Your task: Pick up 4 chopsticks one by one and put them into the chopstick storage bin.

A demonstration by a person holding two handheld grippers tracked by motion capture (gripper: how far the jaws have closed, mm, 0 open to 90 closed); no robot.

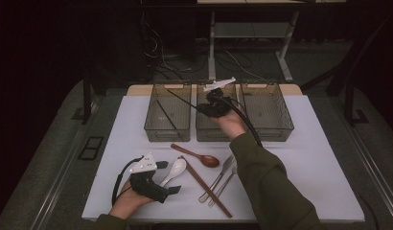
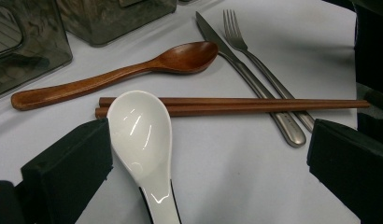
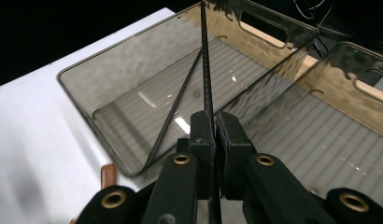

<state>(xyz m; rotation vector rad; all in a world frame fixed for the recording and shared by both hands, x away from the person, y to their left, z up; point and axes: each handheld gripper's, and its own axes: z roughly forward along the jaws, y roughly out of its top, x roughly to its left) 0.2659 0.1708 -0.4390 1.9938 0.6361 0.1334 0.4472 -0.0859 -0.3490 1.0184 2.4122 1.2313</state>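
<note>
In the high view, the right gripper (image 1: pixel 202 108) sits in the upper middle of the frame above the bins, jaws pinched on a thin black chopstick (image 1: pixel 182 98) that slants up and left over the left bin (image 1: pixel 167 130). In the right gripper view the chopstick's far tip runs out of the top of the frame; a second black chopstick (image 3: pixel 173 112) lies inside that bin. At lower left, the left gripper (image 1: pixel 165 178) rests on the table (image 1: pixel 324 158), jaws wide around a white spoon (image 2: pixel 142 140), whose handle is cut off at the bottom edge of the left gripper view.
</note>
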